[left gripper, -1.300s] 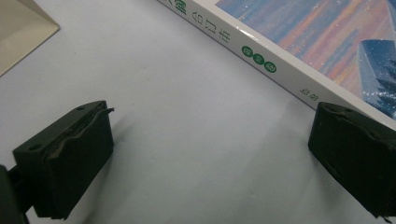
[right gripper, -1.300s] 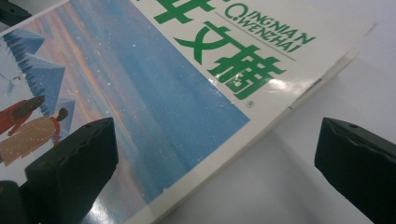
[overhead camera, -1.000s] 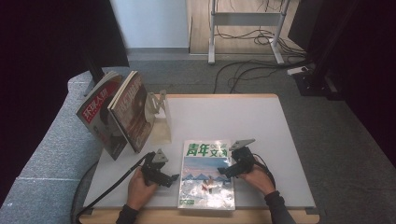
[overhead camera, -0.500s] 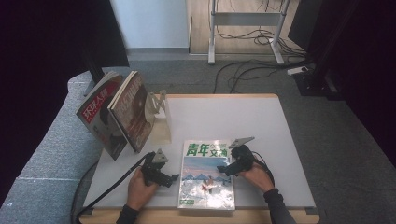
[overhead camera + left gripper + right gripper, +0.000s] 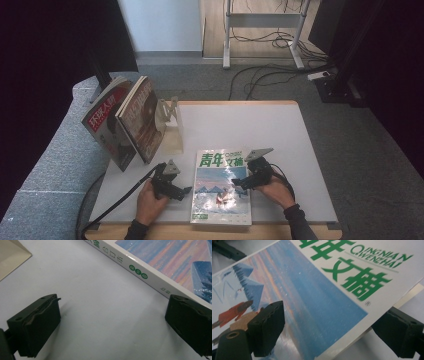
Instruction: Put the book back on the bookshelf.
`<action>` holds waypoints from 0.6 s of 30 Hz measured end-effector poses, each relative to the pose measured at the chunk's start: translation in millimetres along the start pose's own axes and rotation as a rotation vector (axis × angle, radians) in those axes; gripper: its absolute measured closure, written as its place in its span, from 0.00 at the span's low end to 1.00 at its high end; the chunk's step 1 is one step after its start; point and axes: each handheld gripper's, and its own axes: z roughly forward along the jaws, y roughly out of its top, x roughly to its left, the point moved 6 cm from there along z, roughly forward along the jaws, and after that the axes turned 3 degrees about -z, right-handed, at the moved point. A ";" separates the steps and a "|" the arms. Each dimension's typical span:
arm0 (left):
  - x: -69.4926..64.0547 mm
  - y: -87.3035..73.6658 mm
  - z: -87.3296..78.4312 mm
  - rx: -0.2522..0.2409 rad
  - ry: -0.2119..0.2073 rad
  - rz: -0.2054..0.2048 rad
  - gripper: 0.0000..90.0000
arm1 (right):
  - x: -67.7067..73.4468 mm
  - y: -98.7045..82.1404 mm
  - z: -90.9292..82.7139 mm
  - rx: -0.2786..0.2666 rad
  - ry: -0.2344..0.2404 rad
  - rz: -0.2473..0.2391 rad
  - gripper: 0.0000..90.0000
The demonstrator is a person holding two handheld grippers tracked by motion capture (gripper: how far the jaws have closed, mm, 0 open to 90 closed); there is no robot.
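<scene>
Two grippers: I have one on each side of the magazine, both low over the white table.
Magazine position: flat on the near half of the table, cover up, green title characters at the far end, blue mountain artwork below them.
Left gripper: held in the left hand just beside the magazine's spine edge. In the left gripper view I read both jaws spread wide with bare table between them; the white spine runs diagonally past the jaw at the right of that view. No pad presses on anything.
Right gripper: held in the right hand at the magazine's opposite long edge. In the right gripper view I see the cover's edge lifted, one jaw above the cover and the other below the raised pages.
Right jaw state: the jaws have just been closing, with the magazine's edge between them; I do not see the pads pressing on it.
Book stand: beige, at the far left part of the table, well apart from the magazine.
Leaning magazines: two propped against the stand's left side, overhanging the table edge.
Cables: one trails from each gripper toward the near edge.
</scene>
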 end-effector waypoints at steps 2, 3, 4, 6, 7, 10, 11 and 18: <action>0.0 0.0 0.0 0.000 0.000 0.000 0.00 | 2.5 -2.7 -2.2 0.001 0.006 -0.006 0.15; 0.0 0.0 0.0 0.000 0.000 0.000 0.00 | 4.1 -4.2 -3.6 0.004 0.007 -0.005 0.15; 0.0 0.0 0.0 0.000 0.000 0.000 0.00 | 5.5 -5.5 -5.1 0.004 0.006 -0.009 0.15; 0.0 0.0 0.0 0.000 0.000 0.000 0.00 | 8.0 -6.4 -8.5 -0.004 0.005 -0.011 0.16; 0.0 0.0 0.1 0.000 0.000 0.000 0.00 | 9.1 -6.0 -10.3 -0.009 0.010 -0.011 0.17; 0.0 0.0 0.0 0.000 0.000 0.000 0.00 | 11.7 -1.0 -13.8 -0.022 0.016 -0.015 0.19; 0.0 0.0 0.0 0.000 0.000 0.000 0.00 | 12.6 1.7 -14.2 -0.024 0.019 -0.018 0.20; -0.1 -0.1 -0.1 0.001 -0.001 0.000 0.00 | 19.2 25.0 -10.2 -0.010 0.017 -0.049 0.33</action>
